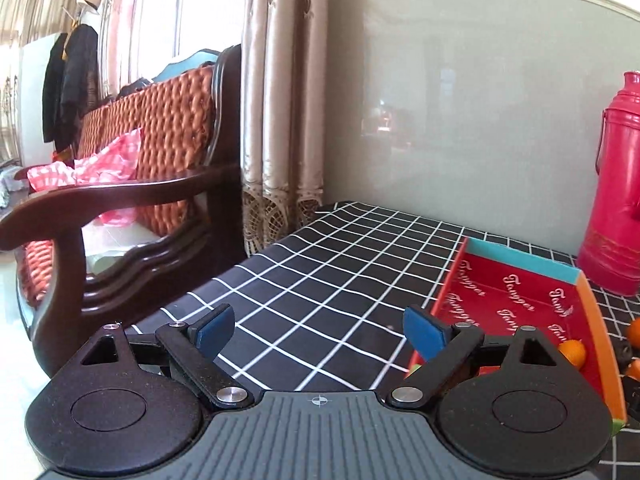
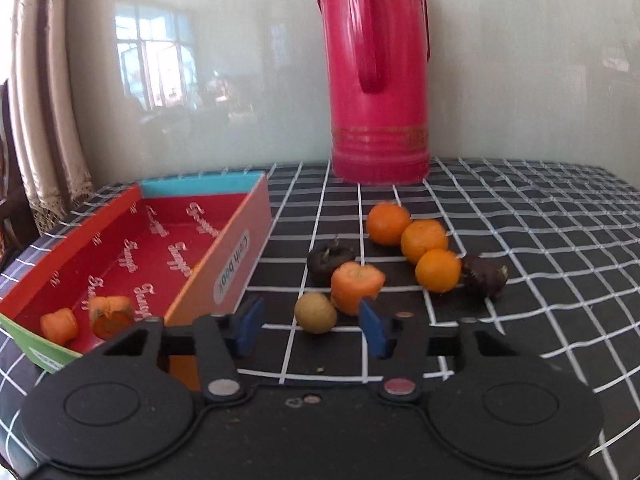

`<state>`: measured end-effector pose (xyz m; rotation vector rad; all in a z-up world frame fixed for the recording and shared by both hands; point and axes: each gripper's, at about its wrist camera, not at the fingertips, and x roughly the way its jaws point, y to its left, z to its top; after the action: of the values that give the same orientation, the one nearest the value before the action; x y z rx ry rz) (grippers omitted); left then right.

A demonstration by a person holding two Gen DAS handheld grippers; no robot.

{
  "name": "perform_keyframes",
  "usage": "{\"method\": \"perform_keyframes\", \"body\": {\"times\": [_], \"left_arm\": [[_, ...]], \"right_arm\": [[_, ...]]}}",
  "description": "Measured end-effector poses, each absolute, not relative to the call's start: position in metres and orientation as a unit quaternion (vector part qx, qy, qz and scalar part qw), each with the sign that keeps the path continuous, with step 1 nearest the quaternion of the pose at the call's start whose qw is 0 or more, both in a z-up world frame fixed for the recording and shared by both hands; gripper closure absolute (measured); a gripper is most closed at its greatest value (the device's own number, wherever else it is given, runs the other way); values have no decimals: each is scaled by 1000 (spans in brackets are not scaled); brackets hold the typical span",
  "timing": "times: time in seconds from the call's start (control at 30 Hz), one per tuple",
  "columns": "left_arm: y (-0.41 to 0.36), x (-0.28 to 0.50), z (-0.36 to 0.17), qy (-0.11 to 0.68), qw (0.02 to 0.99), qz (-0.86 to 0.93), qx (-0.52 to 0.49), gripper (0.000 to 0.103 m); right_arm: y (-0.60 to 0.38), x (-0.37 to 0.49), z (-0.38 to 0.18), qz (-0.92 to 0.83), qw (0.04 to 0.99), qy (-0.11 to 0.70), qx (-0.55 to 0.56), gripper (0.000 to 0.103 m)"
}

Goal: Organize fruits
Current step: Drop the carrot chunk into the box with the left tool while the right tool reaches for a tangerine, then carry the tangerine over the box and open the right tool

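Mid-task: two orange pieces point(image 2: 86, 318) already lie in the red box point(image 2: 120, 216) on the left. Right gripper point(image 2: 310, 326) jaws apart, empty, facing the small tan fruit point(image 2: 315, 313) just ahead. Left gripper point(image 1: 318, 330) apart, idle over the tablecloth point(image 1: 320, 272). Next: close on the tan fruit and carry it left into the box; oranges point(image 2: 424, 242) wait farther right.

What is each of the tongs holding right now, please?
Left tongs: open, holding nothing.
Right tongs: open, holding nothing.
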<state>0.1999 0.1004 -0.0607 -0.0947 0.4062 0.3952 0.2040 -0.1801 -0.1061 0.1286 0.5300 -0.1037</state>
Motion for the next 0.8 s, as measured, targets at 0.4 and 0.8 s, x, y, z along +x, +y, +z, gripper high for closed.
{"method": "perform_keyframes", "body": {"times": [0.4, 0.8], "left_arm": [[122, 200, -64, 204, 954, 212, -57, 12], [124, 198, -65, 205, 952, 219, -60, 11]], "right_arm": [[-176, 218, -115, -55, 958, 277, 45, 85], [-169, 180, -76, 58, 985, 160, 39, 85]]}}
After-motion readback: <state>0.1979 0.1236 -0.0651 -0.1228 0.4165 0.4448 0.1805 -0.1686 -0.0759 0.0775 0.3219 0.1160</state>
